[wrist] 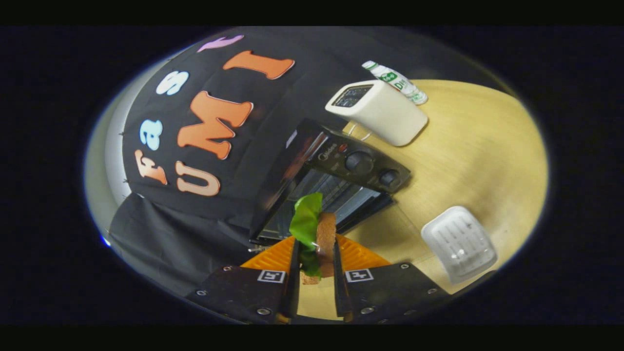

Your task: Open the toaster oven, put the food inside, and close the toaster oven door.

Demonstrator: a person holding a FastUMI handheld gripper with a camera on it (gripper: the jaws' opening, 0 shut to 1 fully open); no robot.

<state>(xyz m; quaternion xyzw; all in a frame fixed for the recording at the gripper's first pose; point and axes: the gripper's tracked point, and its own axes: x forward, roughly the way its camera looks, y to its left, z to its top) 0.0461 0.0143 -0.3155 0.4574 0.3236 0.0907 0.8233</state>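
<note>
Clamping the sandwich [321, 243] upright between my jaws, I judge the toaster oven [336, 183] lies just ahead and slightly beyond them, its door down and its long mouth open toward me, so I push forward.

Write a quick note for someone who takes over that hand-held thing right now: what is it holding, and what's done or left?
Tool: shut on the sandwich, bread with a green leaf, pinched between both fingers.
Toaster oven: just beyond the sandwich on the wooden table, door already open, rack showing.
Done: door opened, food picked up.
Left: put the sandwich on the rack, let go, close the door.
</note>
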